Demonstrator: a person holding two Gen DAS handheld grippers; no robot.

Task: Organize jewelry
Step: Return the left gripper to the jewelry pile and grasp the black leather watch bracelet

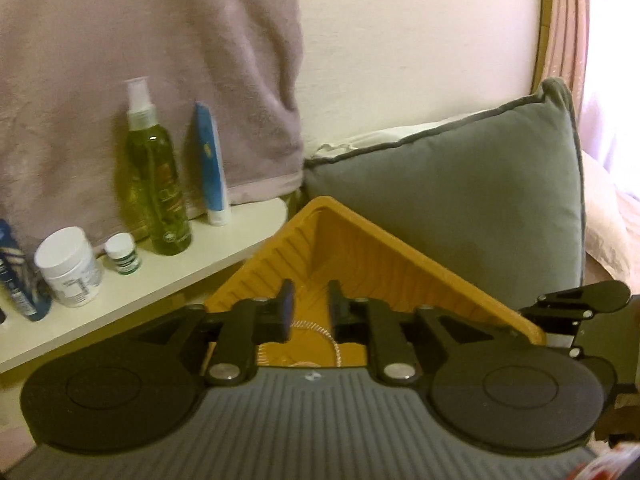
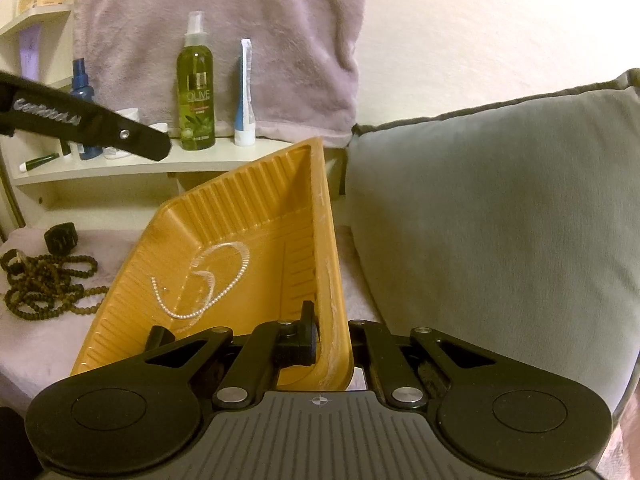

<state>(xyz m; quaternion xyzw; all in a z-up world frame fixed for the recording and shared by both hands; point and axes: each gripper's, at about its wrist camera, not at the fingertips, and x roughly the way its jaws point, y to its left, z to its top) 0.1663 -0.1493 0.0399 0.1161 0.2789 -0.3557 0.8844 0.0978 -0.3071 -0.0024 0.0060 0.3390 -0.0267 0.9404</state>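
An orange ribbed tray (image 2: 256,216) sits tilted on the pale cloth, with a white pearl necklace (image 2: 224,280) lying loose on its floor. My right gripper (image 2: 326,332) is shut on the tray's right rim, and its right finger is hidden behind the wall. In the left wrist view, my left gripper (image 1: 311,296) hangs over the tray (image 1: 360,256) with its jaws slightly apart. Nothing is pressed between them, and the pearl necklace (image 1: 320,330) shows below the gap. A brown bead necklace (image 2: 48,284) lies in a heap left of the tray.
A black ring-shaped piece (image 2: 60,236) rests beside the brown beads. A white shelf (image 2: 120,164) behind carries an olive spray bottle (image 2: 196,92), a blue tube (image 2: 245,96) and jars. A grey cushion (image 2: 500,220) stands right of the tray. A pink towel (image 2: 224,20) hangs behind.
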